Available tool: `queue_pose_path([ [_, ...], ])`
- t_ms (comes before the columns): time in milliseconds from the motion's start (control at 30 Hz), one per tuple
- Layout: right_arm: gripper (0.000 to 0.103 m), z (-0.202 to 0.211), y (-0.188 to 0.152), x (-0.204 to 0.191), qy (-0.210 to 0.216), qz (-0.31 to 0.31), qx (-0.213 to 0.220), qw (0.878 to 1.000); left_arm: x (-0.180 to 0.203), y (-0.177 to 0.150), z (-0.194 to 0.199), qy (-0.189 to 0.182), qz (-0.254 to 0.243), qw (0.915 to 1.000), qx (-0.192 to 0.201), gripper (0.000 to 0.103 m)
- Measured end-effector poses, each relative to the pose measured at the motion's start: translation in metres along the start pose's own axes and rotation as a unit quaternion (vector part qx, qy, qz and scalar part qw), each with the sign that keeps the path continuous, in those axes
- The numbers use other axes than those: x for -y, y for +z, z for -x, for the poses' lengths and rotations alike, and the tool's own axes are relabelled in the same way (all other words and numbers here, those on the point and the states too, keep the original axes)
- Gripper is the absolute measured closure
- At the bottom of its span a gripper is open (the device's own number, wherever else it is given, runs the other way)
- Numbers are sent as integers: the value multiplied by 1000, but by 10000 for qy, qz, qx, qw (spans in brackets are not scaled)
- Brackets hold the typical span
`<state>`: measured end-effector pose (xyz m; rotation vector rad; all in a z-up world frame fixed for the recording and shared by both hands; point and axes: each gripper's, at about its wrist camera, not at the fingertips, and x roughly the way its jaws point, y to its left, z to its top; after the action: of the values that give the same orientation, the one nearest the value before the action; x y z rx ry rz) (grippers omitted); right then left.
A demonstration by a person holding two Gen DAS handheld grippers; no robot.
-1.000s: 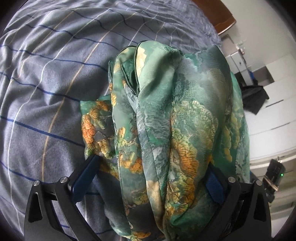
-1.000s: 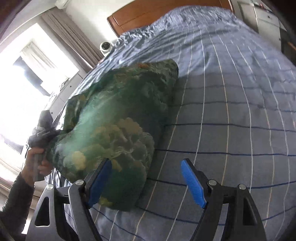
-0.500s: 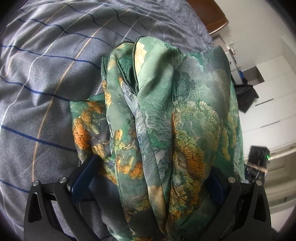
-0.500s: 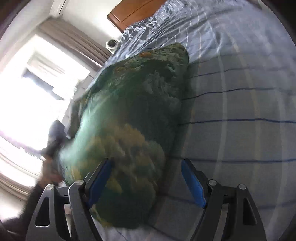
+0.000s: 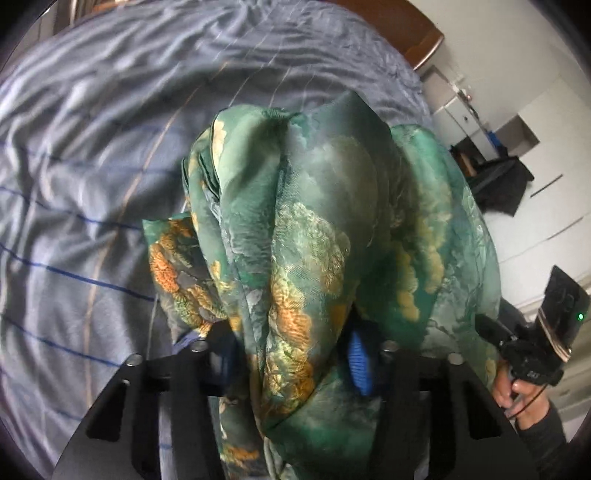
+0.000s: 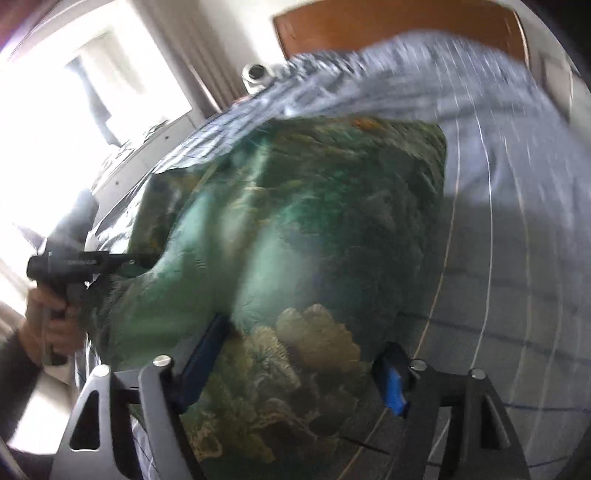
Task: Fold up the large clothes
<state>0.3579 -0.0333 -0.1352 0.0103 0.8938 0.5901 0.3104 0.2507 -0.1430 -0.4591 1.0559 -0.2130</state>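
A green garment point(image 5: 314, 206) with orange flower print lies bunched in thick folds on the striped grey-blue duvet point(image 5: 92, 184). My left gripper point(image 5: 291, 354) is closing, and its blue pads point(image 5: 358, 363) squeeze a thick fold of the cloth. The far pad is hidden by fabric. In the right wrist view the garment point(image 6: 295, 221) fills the gap between the pads of my right gripper point(image 6: 299, 369). Its jaws stand wide and are closing slightly. I see no squeeze on the cloth there. The picture is blurred.
A hand point(image 5: 517, 391) holds the other gripper at the right edge of the left wrist view. A wooden headboard point(image 6: 369, 29) stands behind the bed. White cabinets point(image 5: 535, 221) and a dark cloth heap point(image 5: 498, 184) are to the right. A bright window point(image 6: 55, 122) is to the left.
The left jaws have come together on a fold of the garment, and it has lifted a little. The right gripper has swung over, so the garment now lies between its pads.
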Motion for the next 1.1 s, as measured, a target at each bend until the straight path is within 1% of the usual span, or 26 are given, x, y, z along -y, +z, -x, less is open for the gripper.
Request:
queue_pose_path([
  [33, 32, 7, 0, -6, -5, 101, 102, 9999, 6, 0, 7, -35, -64, 10000, 57, 62],
  [67, 32, 13, -1, -12, -8, 193, 194, 9996, 15, 2, 17, -150, -127, 9997, 167, 63],
  [200, 32, 43, 6, -25, 22, 537, 567, 9969, 46, 16, 32, -364, -343, 9978, 427, 63],
  [267, 32, 49, 15, -23, -25, 623, 684, 9957, 62, 25, 31, -425, -509, 9967, 471, 63],
  [333, 32, 58, 25, -18, -80, 710, 805, 9942, 69, 32, 24, -392, -597, 9963, 470, 63],
  [400, 32, 62, 34, -6, -128, 683, 874, 9937, 63, 38, 13, -440, -496, 9970, 409, 63],
  [433, 32, 60, 39, 5, -78, 622, 814, 9947, 55, 38, 6, -428, -431, 9975, 350, 62],
  [500, 32, 49, 41, 30, -13, 376, 612, 9974, 46, 36, -11, -378, -276, 9987, 178, 53],
  [533, 32, 42, 38, 40, 44, 201, 500, 9985, 38, 34, -19, -321, -194, 9993, 50, 45],
  [567, 32, 36, 32, 50, 95, 43, 372, 9993, 27, 30, -28, -285, -111, 9995, -112, 34],
  [600, 32, 28, 26, 61, 111, -104, 242, 9996, 20, 28, -30, -314, -64, 9994, -160, 28],
  [633, 31, 22, 19, 70, 139, -240, 125, 9995, 16, 26, -29, -327, -38, 9993, -153, 15],
  [667, 25, 18, 10, 80, 255, -382, 74, 9989, 12, 23, -24, -207, -77, 9997, -52, 5],
  [700, 21, 17, 6, 84, 317, -446, 78, 9985, 12, 21, -19, -95, -146, 9998, 21, 2],
  [733, 19, 17, 3, 88, 390, -535, 96, 9978, 12, 18, -13, -6, -246, 9997, 83, 2],
  [767, 19, 17, 1, 92, 459, -627, 110, 9969, 12, 17, -8, 6, -302, 9995, 103, 2],
  [833, 17, 18, 0, 94, 557, -733, 93, 9957, 10, 17, -4, -65, -258, 9996, 98, 2],
  [933, 15, 14, 2, 99, 603, -796, 8, 9950, 1, 13, -16, -276, -6, 9996, -88, 0],
  [1033, 14, 11, 3, 103, 651, -882, -85, 9939, -19, 9, -24, -821, 503, 9953, -143, 0],
  [1067, 14, 13, 0, 101, 682, -927, -123, 9933, -22, 7, -23, -898, 603, 9941, -108, 0],
  [1100, 14, 12, 0, 102, 700, -953, -152, 9929, -21, 4, -21, -841, 596, 9947, -60, 0],
])
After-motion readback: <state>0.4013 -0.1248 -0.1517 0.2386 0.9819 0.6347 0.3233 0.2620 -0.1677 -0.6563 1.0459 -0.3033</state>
